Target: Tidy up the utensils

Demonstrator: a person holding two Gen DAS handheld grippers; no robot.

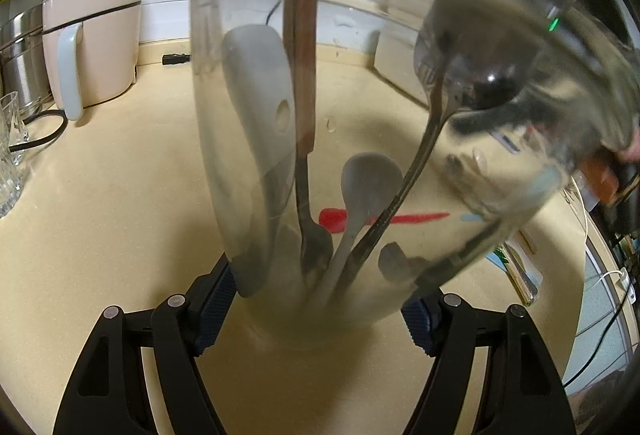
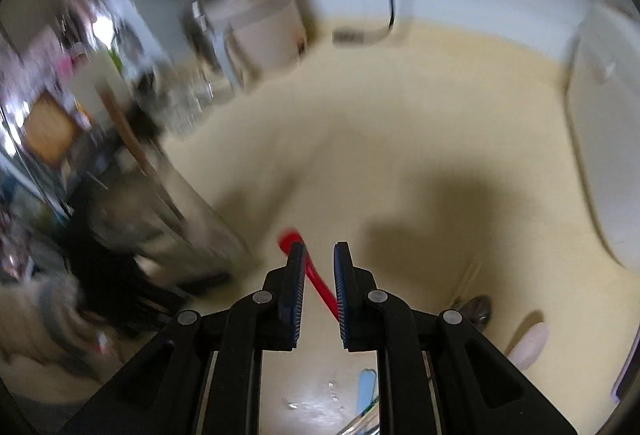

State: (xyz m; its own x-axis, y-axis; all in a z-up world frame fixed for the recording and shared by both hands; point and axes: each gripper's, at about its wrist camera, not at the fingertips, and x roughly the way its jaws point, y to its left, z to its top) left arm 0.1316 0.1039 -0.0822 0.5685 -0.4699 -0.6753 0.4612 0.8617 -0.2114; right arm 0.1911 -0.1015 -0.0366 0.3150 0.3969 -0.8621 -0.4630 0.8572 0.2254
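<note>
Left gripper (image 1: 320, 309) – utensil jar (image 1: 248, 195)

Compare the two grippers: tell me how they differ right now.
The left gripper is spread wide, clamping a clear jar of utensils; the right gripper is narrow, closing around a red utensil on the counter. The left view is fairly sharp; the right is motion-blurred. Both have black arms with blue ribbed pads.

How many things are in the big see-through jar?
5 at least: grey spatula at left, wooden-handled utensil, grey spoon in the middle, metal fork and ladle at right. Blur may hide others.
</note>
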